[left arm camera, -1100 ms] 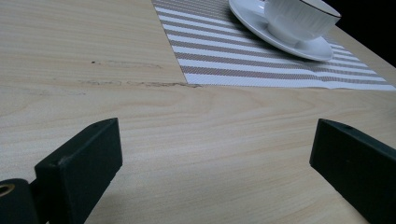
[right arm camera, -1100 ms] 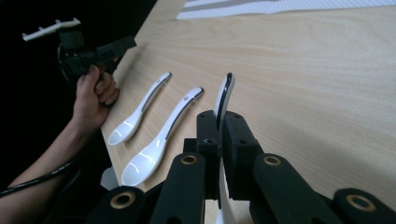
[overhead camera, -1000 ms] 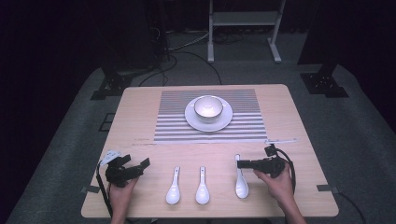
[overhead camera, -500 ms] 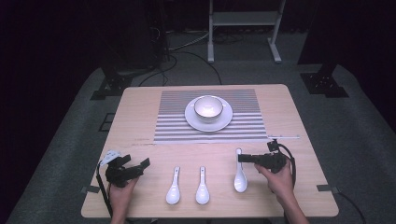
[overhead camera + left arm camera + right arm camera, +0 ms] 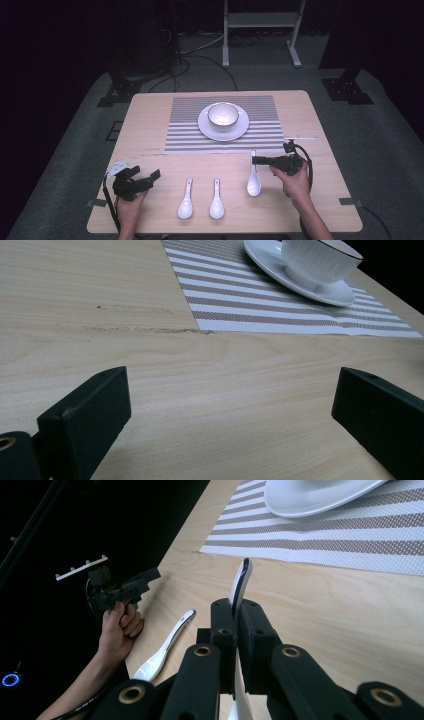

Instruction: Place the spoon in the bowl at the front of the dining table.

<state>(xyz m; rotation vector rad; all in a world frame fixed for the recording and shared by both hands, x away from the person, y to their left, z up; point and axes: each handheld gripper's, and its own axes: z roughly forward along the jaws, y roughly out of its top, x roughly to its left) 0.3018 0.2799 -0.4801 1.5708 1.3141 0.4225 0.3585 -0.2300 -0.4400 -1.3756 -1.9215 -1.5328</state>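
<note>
Three white spoons lie or hang near the table's front. My right gripper [image 5: 256,160] is shut on the handle of the rightmost spoon [image 5: 253,186]. In the right gripper view the jaws [image 5: 235,612] pinch that spoon [image 5: 243,577], whose handle sticks out beyond them. The spoon's bowl hangs toward the person. The middle spoon [image 5: 216,200] and the left spoon [image 5: 185,201] lie flat. My left gripper [image 5: 147,178] rests at the front left, open with nothing between its jaws [image 5: 230,410]. A white bowl [image 5: 222,115] stands on a saucer [image 5: 240,129].
A striped placemat [image 5: 185,125] covers the table's far middle, just beyond the held spoon. Bare wood [image 5: 100,300] lies ahead of the left gripper. The right gripper view also takes in the left spoon [image 5: 165,650] and the left hand with its gripper [image 5: 125,590].
My right gripper has moved away from the person toward the placemat, rising slightly and carrying the rightmost spoon with it. The left gripper has stayed put.
</note>
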